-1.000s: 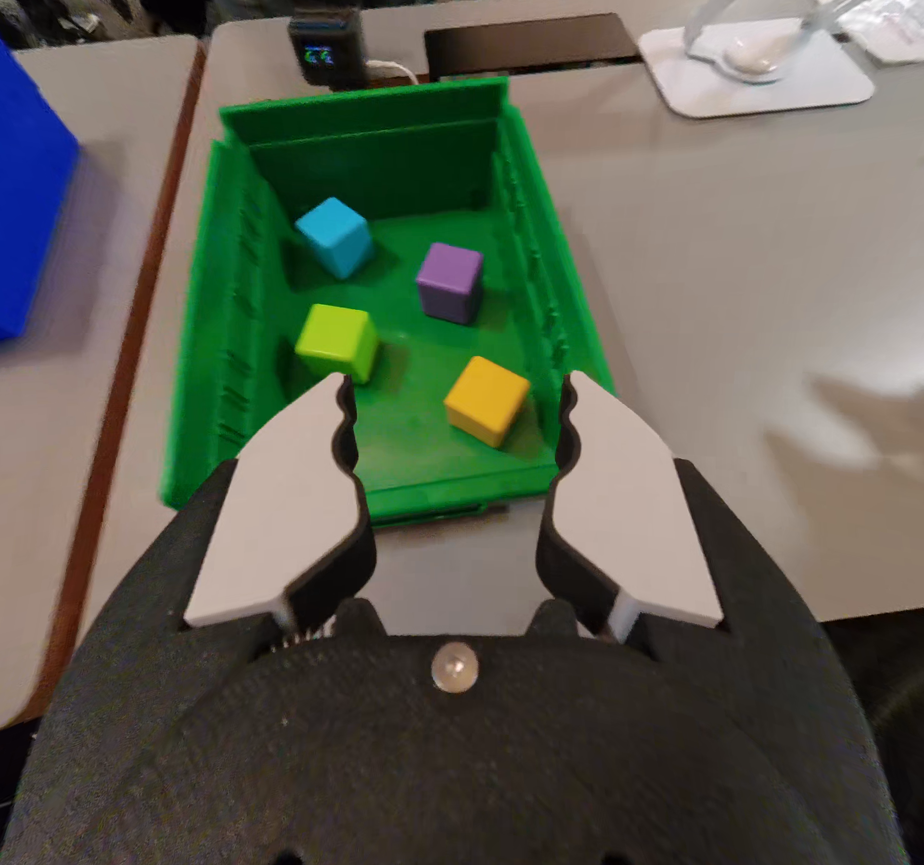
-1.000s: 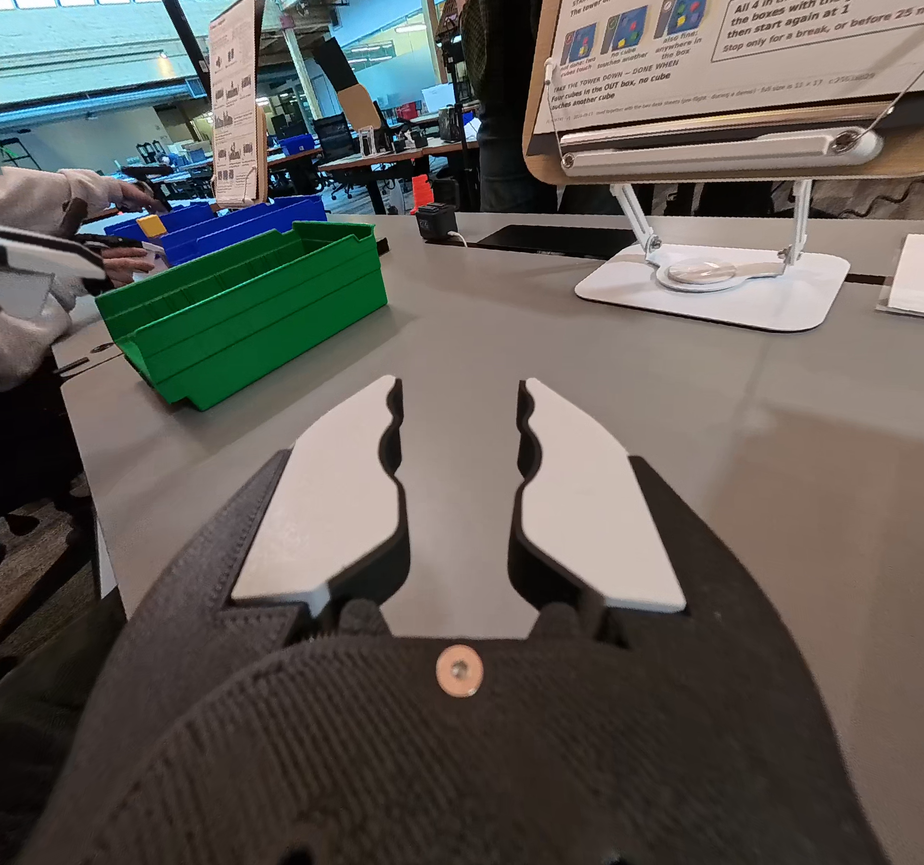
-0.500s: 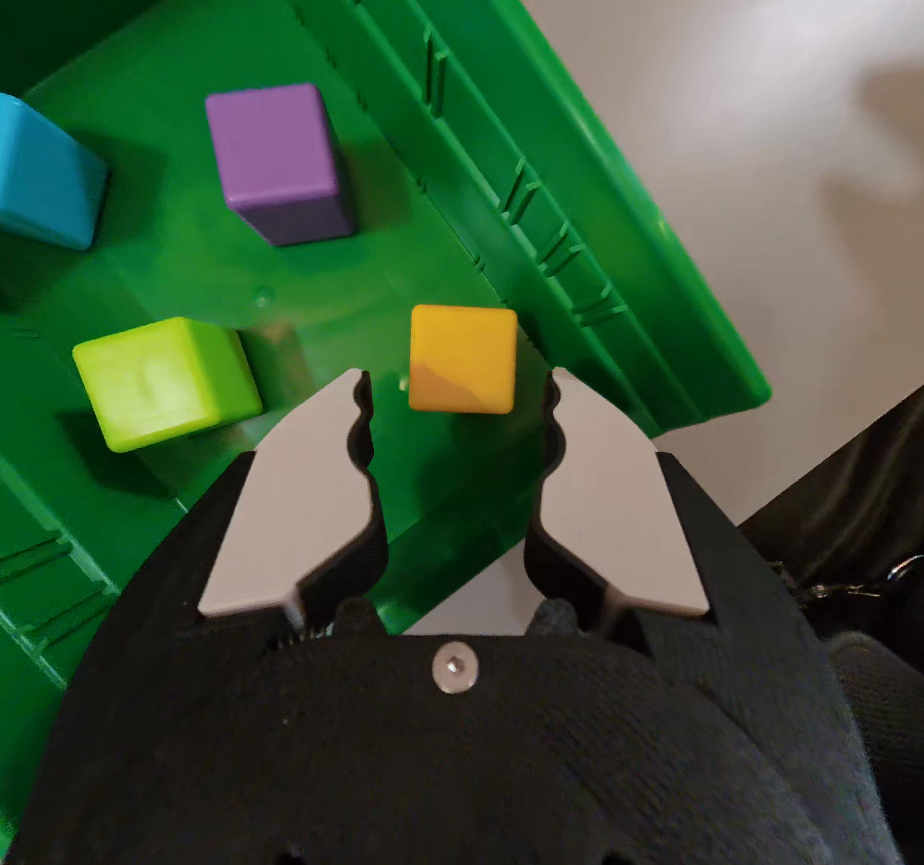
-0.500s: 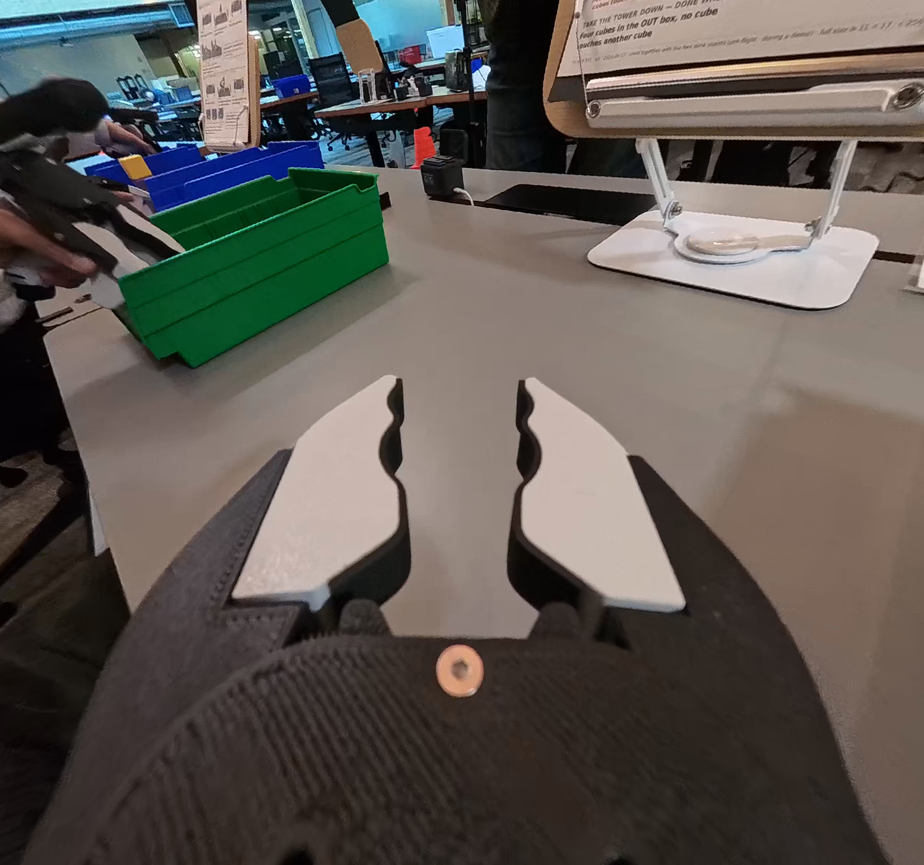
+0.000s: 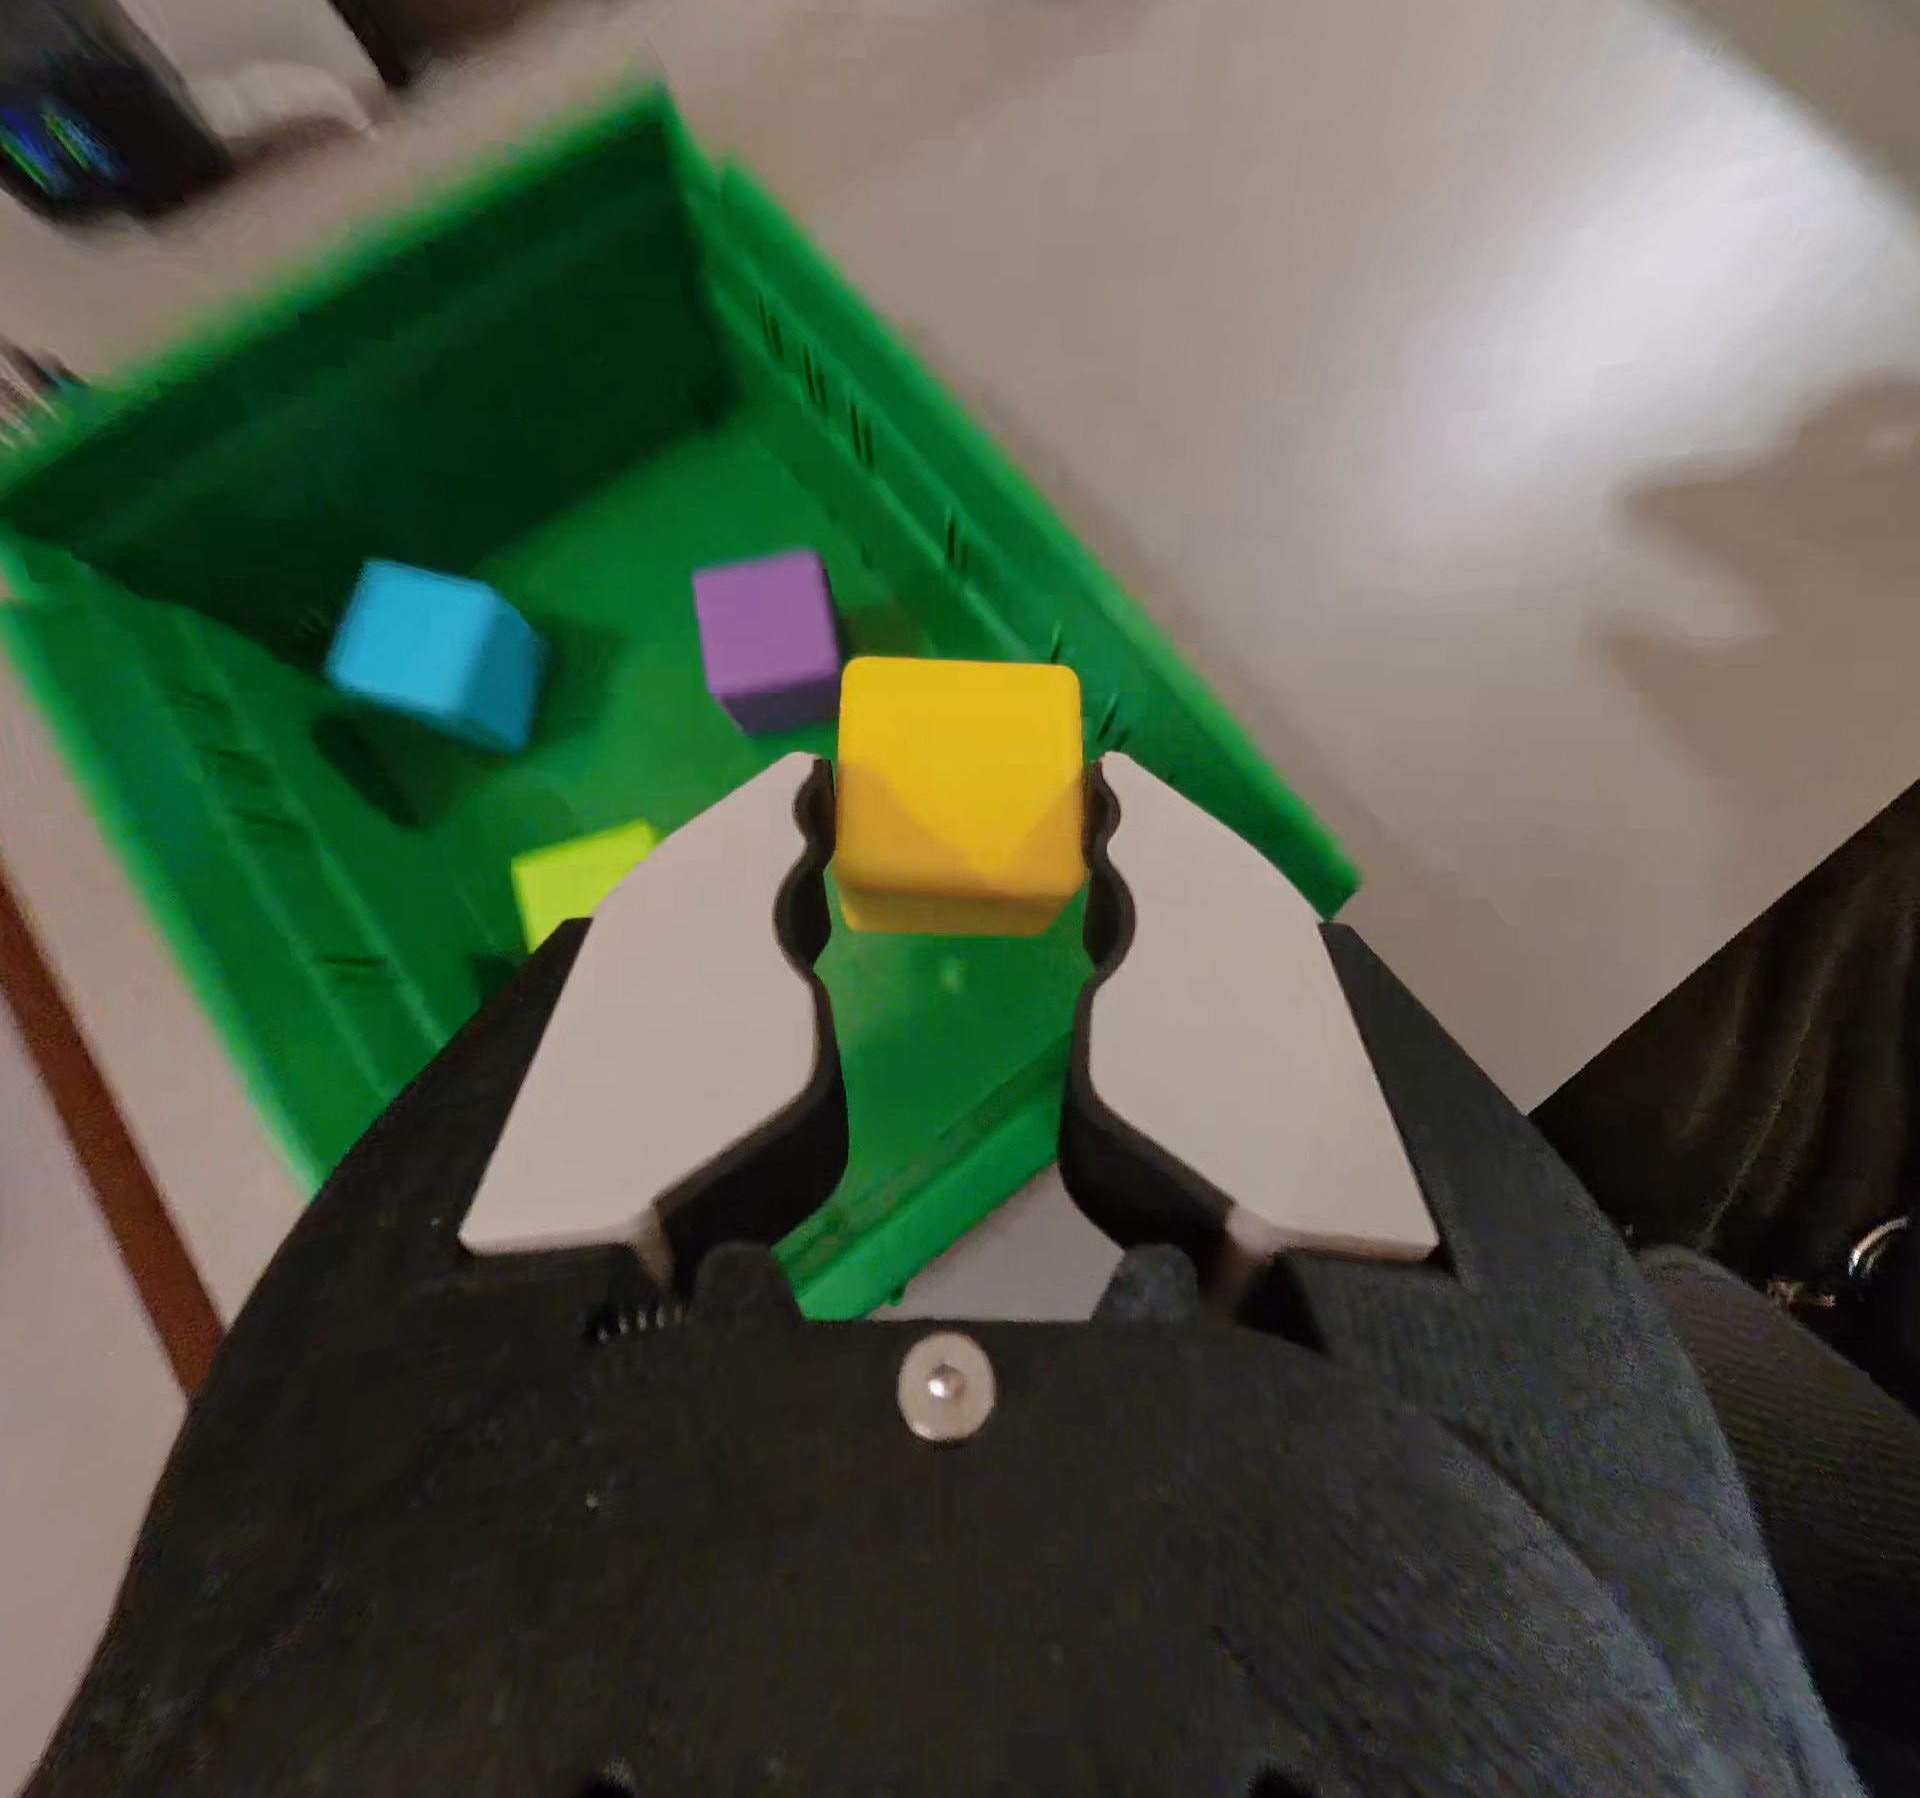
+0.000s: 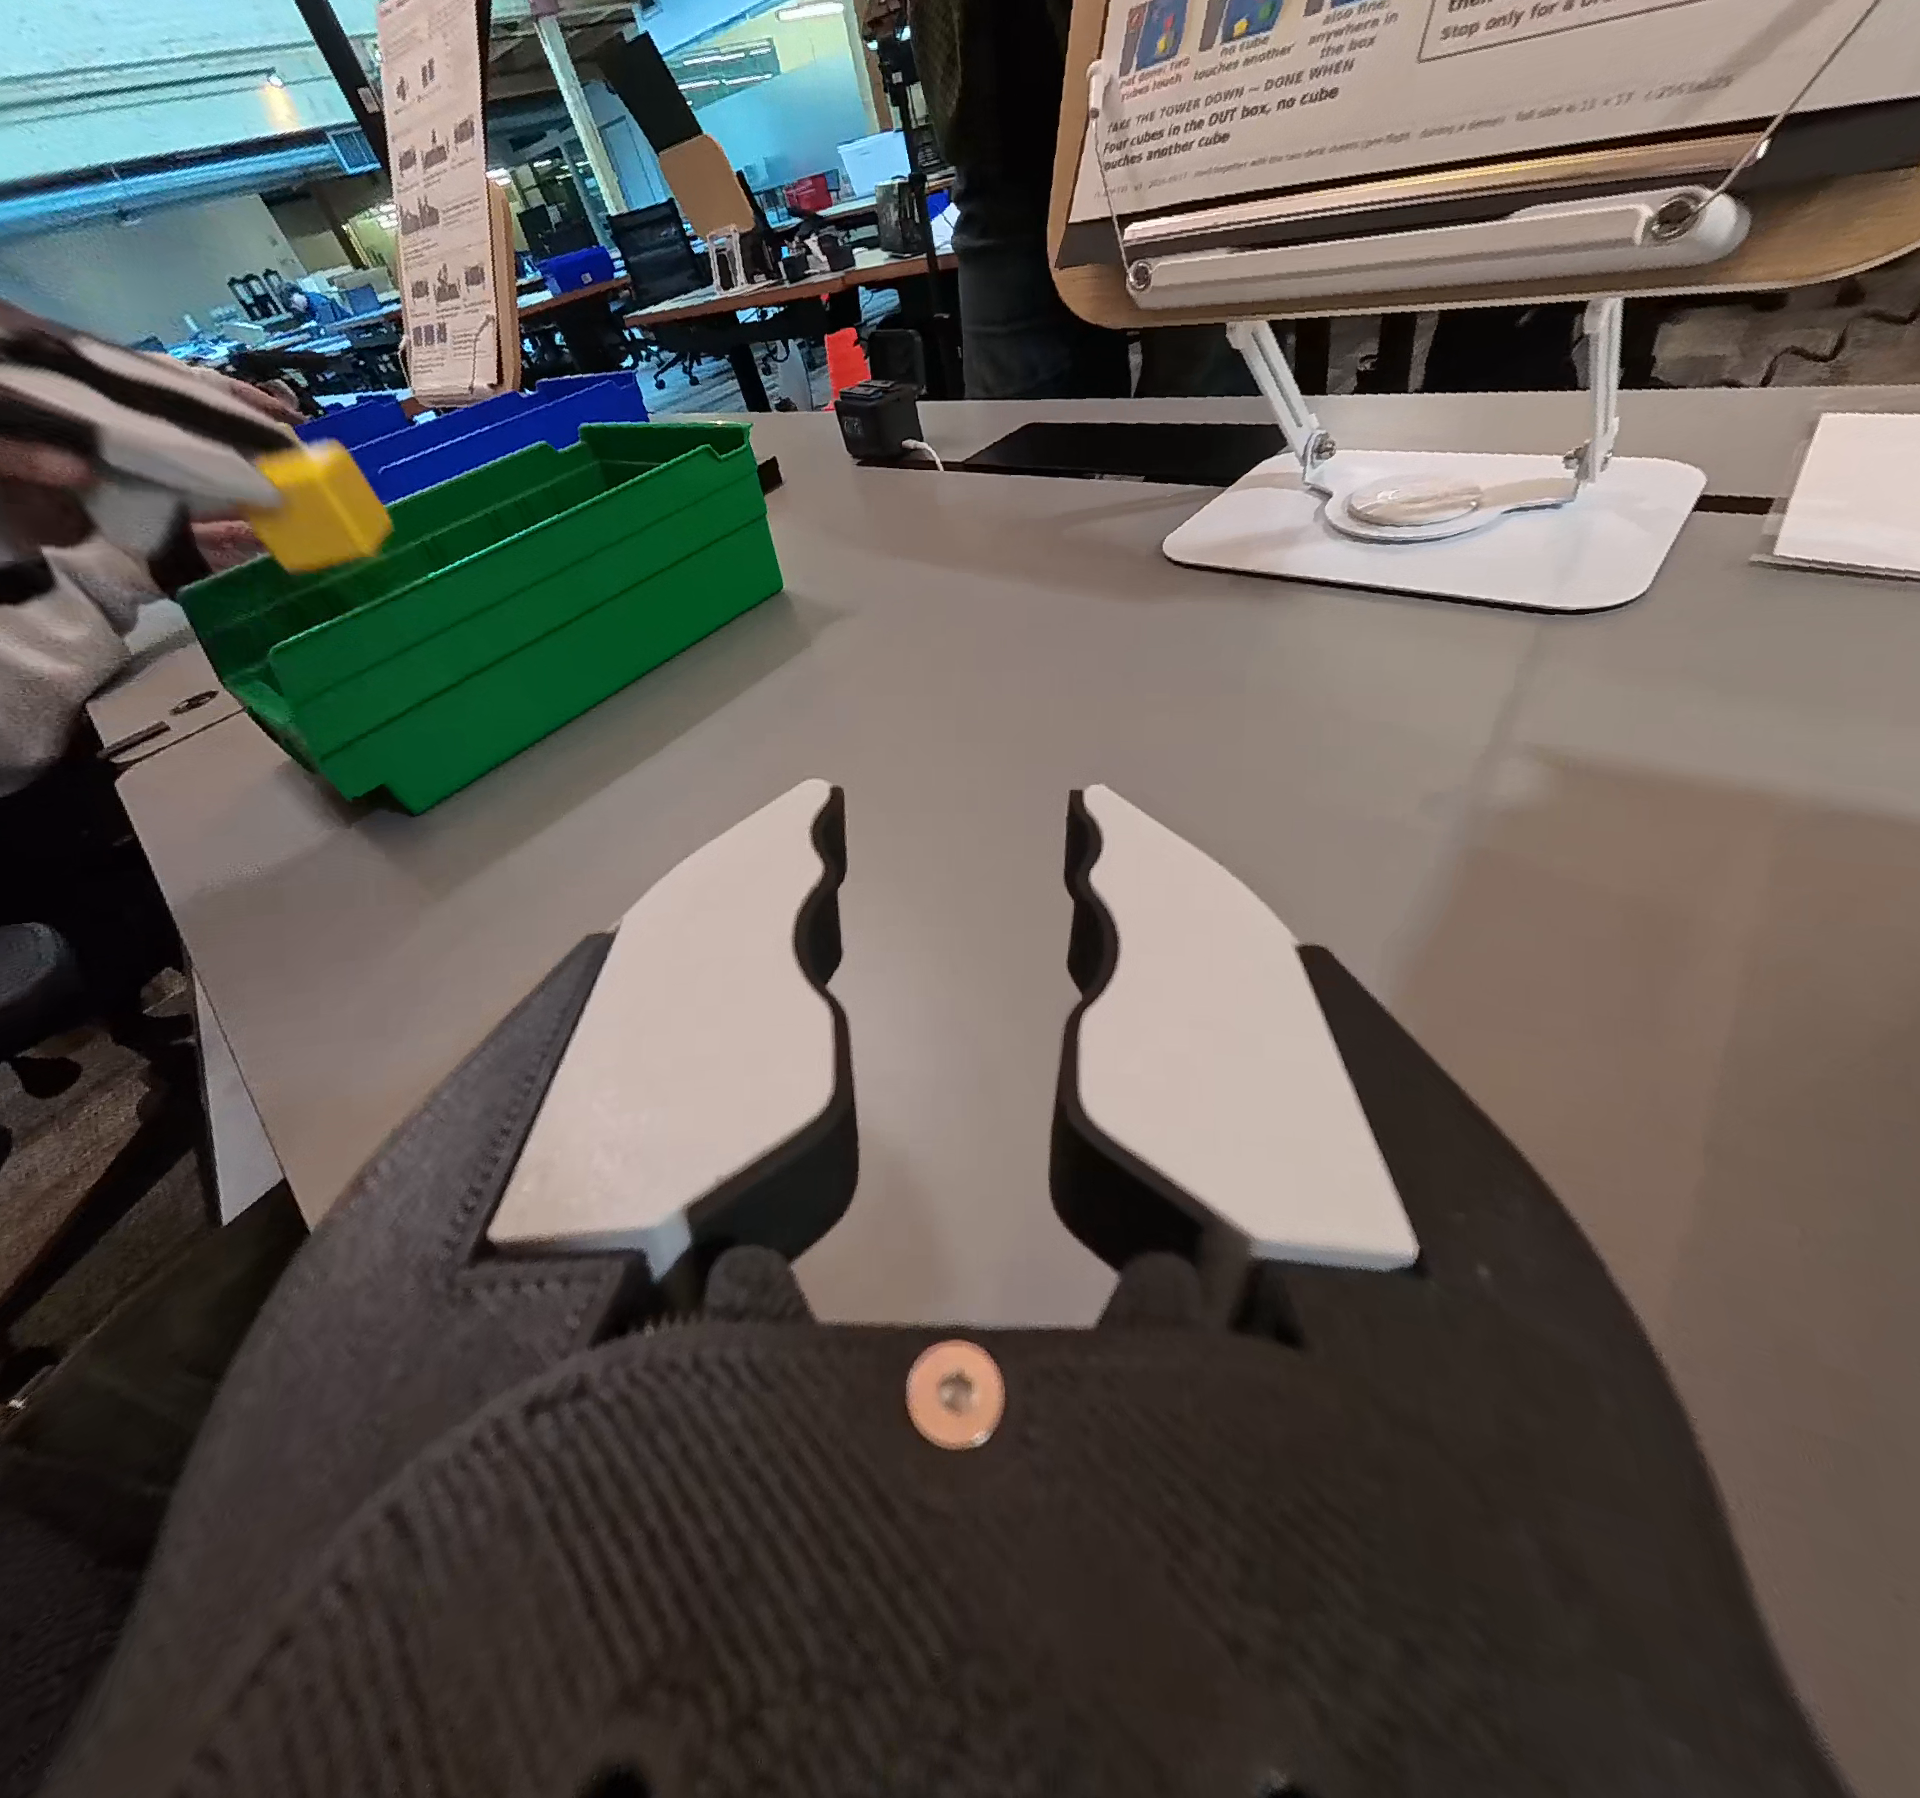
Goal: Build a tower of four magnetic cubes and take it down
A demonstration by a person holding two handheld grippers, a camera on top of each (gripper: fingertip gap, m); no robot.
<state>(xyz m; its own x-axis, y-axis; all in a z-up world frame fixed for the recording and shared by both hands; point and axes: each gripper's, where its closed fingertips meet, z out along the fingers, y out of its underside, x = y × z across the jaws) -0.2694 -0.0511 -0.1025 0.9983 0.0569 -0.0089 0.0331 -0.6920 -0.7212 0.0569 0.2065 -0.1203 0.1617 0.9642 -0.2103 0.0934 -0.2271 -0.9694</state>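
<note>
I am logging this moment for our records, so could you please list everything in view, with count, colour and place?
yellow cube: 1, yellow, held above the green bin
green bin: 1, green, left part of the grey table
blue cube: 1, light blue, in the bin, far left
purple cube: 1, purple, in the bin, beyond the yellow cube
lime cube: 1, lime green, in the bin, partly hidden
blue bins: dark blue, behind the green bin; count unclear
document stand: 1, white base, far right, holds a printed sheet
grey table: 1, grey
left gripper: jaws shut on the yellow cube
right gripper: jaws open, empty, over the table
</note>
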